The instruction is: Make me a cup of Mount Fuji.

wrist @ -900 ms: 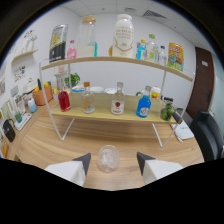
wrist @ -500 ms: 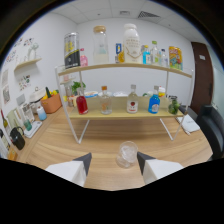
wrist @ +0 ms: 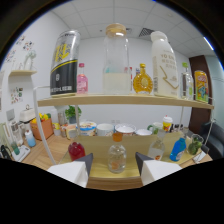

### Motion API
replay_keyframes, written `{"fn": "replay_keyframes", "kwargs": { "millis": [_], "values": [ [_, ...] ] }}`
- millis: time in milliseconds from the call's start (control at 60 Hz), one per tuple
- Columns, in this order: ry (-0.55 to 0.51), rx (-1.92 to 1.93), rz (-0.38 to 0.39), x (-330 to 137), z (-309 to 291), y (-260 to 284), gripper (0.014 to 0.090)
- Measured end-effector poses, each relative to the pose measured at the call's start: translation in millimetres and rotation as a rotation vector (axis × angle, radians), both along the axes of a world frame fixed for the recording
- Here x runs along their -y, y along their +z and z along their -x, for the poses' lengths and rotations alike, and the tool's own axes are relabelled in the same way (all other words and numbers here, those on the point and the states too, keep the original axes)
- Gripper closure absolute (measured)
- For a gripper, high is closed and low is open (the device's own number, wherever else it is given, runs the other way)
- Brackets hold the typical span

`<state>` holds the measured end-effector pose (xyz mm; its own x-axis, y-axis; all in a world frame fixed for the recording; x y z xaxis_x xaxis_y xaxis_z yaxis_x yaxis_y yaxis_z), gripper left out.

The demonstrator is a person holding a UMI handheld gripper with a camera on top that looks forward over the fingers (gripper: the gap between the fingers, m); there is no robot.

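Wooden shelving fills the view in two tiers, and going from the left along the upper shelf [wrist: 125, 101] there stand a tall black-and-yellow can [wrist: 65, 62], a small pink bottle [wrist: 82, 80], a big clear jar with a pale lid [wrist: 116, 60], an amber decanter [wrist: 143, 80], a white carton-like bottle [wrist: 164, 65] and, further right, a yellow can [wrist: 201, 86]. On the lower level, again from the left, sit a red bottle [wrist: 75, 150], a row of small cups and bowls behind, a blue bottle [wrist: 178, 148] and a green one [wrist: 194, 145]. The task's likely ingredient is the small clear bottle with orange liquid [wrist: 117, 159]; it stands upright, its long axis vertical, on the lower shelf directly ahead of the gripper [wrist: 114, 162] and between the two fingertips. The fingers are spread apart, with a visible gap on each side of the bottle, so nothing is gripped and the bottle rests on its own base. The gripper is held level, pointing straight at the shelf, roughly at the height of the bottle's body. I judge the next move to be a short push forward and a squeeze around the bottle's middle.
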<state>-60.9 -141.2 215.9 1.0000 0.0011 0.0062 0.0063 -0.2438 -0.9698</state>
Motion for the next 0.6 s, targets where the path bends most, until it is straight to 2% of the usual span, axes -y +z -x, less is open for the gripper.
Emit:
{"fn": "replay_keyframes", "kwargs": {
  "millis": [117, 217, 283, 600],
  "values": [
    [-0.018, 0.015, 0.023, -24, -3, -12, 0.0365],
    [-0.026, 0.027, 0.037, -35, -6, -21, 0.0561],
    [-0.026, 0.024, 0.047, -38, -7, -27, 0.0662],
    [0.019, 0.028, 0.040, -25, -3, -14, 0.0695]
  ]
}}
